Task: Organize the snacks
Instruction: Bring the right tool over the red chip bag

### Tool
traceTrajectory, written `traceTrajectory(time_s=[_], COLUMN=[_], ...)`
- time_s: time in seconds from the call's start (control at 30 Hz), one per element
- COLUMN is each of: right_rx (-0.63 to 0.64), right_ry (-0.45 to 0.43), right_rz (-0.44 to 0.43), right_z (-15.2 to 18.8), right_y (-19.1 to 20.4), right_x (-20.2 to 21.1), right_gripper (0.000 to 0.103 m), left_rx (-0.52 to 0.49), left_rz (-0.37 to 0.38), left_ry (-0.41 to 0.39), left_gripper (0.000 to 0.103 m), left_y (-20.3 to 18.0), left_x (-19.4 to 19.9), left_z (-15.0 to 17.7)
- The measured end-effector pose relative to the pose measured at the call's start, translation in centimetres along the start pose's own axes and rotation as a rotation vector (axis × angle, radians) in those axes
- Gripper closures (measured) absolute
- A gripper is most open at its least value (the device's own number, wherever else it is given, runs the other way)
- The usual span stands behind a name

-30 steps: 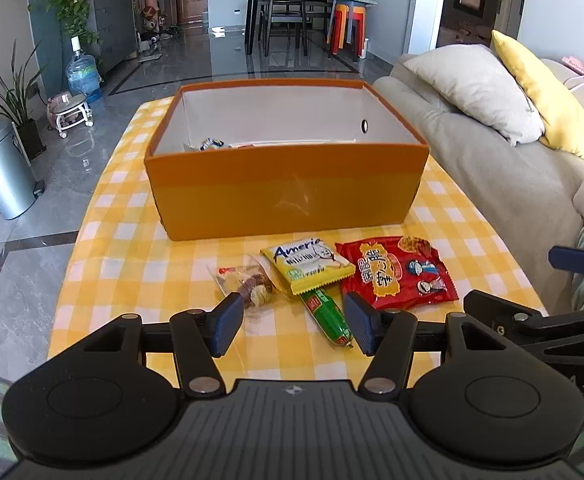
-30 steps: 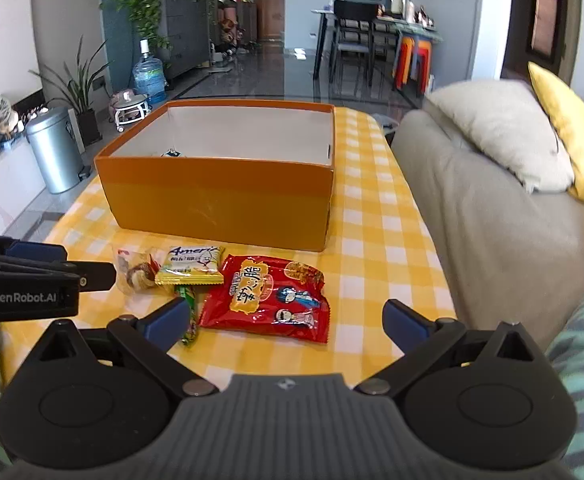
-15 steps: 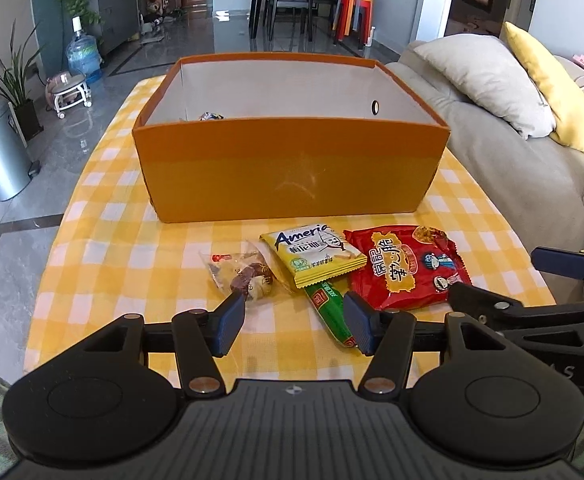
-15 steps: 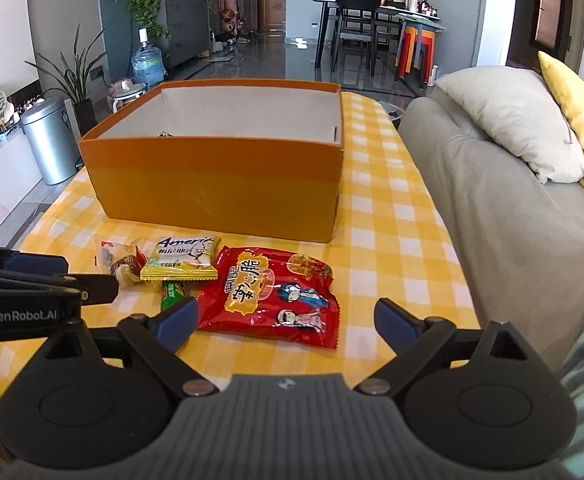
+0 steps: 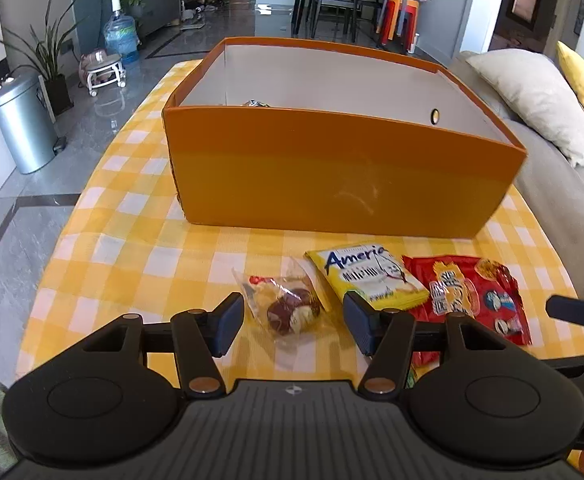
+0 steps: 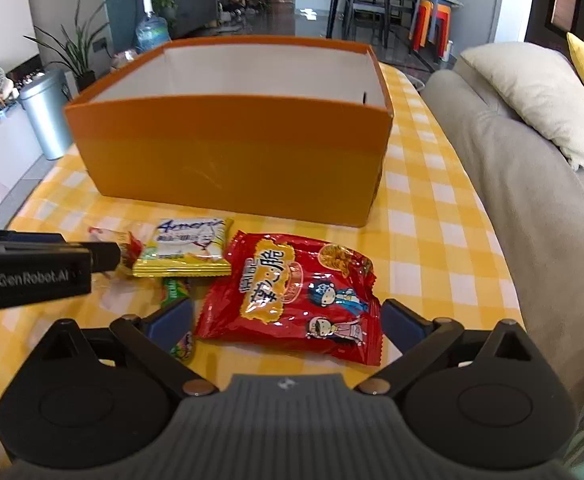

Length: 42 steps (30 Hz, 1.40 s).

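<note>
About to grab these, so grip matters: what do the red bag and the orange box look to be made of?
Red bag: glossy plastic film, judging by its sheen, crinkles and crimped edges; probably slippery. Orange box: looks like matte cardboard or thin board, orange outside, white inside, with flat stiff walls and faint scuffs; corrugated plastic is possible.

The left gripper (image 5: 293,322) tips down toward the table. Its two blue fingers (image 5: 228,322) stand apart, and nothing is squeezed between them. The right gripper (image 6: 288,326) tips down too, on the right side. Its jaws are very wide and are opening more. Its blue fingertips (image 6: 397,322) press on nothing. Seen from the right wrist, the left gripper's black finger sticks in from the left edge. The right gripper's finger pokes in at the right edge of the left wrist view.
</note>
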State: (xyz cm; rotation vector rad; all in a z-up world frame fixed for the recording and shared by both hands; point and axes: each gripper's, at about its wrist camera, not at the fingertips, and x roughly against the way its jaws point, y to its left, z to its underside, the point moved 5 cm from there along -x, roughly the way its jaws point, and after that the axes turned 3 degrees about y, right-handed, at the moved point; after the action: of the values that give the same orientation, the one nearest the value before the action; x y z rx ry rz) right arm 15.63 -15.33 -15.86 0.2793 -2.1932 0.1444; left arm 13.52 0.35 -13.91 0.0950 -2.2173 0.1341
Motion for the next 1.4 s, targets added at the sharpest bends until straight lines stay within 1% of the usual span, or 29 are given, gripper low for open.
traceTrajectory(time_s=[0.17, 0.3, 0.47, 0.53, 0.7, 0.8, 0.87, 1.1, 1.2, 1.27, 1.4], right_rx=[-0.031, -0.065, -0.061, -0.065, -0.055, -0.036, -0.025, 0.030, 0.025, 0.031, 0.039], right_ry=[0.022, 0.051, 0.074, 0.078, 0.087, 0.085, 0.083, 0.073, 0.074, 0.065, 0.053], right_rz=[0.029, 0.011, 0.026, 0.025, 0.024, 0.028, 0.035, 0.053, 0.036, 0.035, 0.021], right_z=[-0.4, -0.6, -0.8, -0.8, -0.6, -0.6, -0.6, -0.3, -0.3, -0.4, -0.4], right_y=[-0.5, -0.6, -0.4, -0.4, -0.3, -0.1, -0.1, 0.4, 0.4, 0.3, 0.3], right_x=[-1.5, -2.6, -3.8, -4.1, -4.7, -4.9, -5.0, -4.9, -4.7, -4.5, -4.1], right_gripper=[0.004, 0.004, 0.004, 0.004, 0.005, 0.005, 0.008, 0.010, 0.016, 0.025, 0.031], left_rx=[0.019, 0.024, 0.024, 0.026, 0.015, -0.007, -0.009, -0.004, -0.009, 0.001, -0.007], left_rz=[-0.011, -0.005, -0.002, -0.001, 0.013, 0.003, 0.008, 0.023, 0.028, 0.035, 0.024], left_ry=[0.018, 0.026, 0.043, 0.058, 0.045, 0.048, 0.051, 0.058, 0.059, 0.060, 0.062], left_gripper=[0.036, 0.036, 0.036, 0.038, 0.046, 0.048, 0.050, 0.054, 0.056, 0.056, 0.057], left_y=[0.4, 0.3, 0.3, 0.2, -0.1, -0.4, -0.5, -0.5, -0.4, -0.2, -0.1], left_x=[-1.0, -1.6, -2.5, -2.8, -2.7, -2.8, -3.0, -3.1, -3.2, -3.1, -2.8], left_z=[-0.3, -0.5, -0.5, -0.3, -0.2, -0.1, 0.0, 0.0, -0.1, -0.2, -0.1])
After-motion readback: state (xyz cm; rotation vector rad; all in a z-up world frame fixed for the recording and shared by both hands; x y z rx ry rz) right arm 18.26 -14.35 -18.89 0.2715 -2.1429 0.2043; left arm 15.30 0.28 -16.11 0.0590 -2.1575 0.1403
